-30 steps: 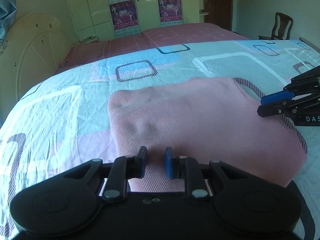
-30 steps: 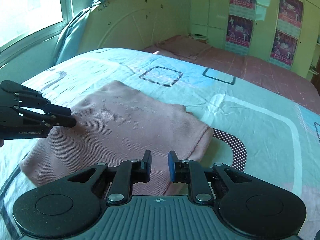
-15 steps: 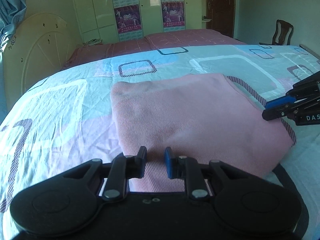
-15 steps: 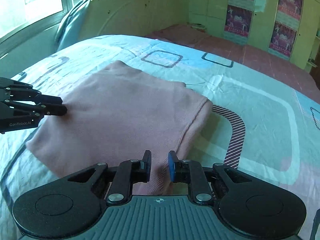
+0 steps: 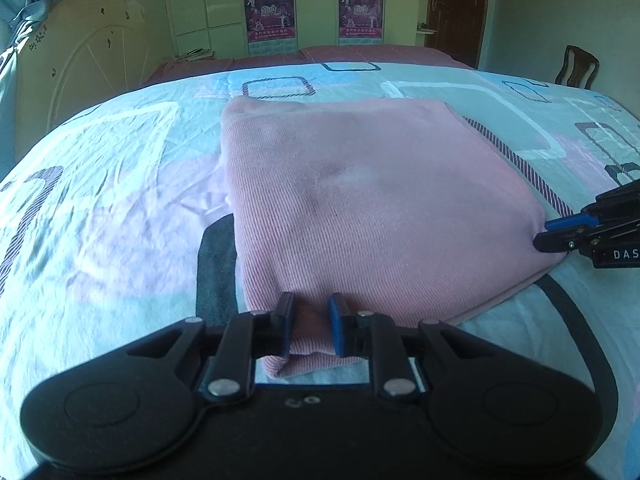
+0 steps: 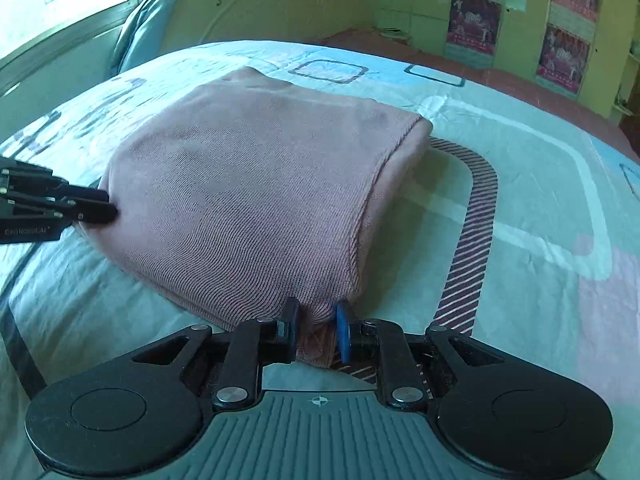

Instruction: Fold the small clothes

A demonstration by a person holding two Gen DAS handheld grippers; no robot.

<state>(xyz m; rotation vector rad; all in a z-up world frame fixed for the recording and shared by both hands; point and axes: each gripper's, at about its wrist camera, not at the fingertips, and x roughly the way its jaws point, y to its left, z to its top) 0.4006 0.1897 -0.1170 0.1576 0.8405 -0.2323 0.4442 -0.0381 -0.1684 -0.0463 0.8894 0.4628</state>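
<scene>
Both grippers lower since earlier frame, left gripper (image 5: 310, 320) and right gripper (image 6: 317, 326) each clenched on near corner of pink garment (image 5: 372, 208) on bed (image 5: 100, 200). Lift both corners evenly, keep edge taut.

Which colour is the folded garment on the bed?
The folded garment is plain pink, with a fine ribbed knit. It shows best in the left wrist view.

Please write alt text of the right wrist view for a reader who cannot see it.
The right gripper pinches the near corner of a folded pink garment lying on a patterned bedsheet. The left gripper holds the garment's left corner.
</scene>
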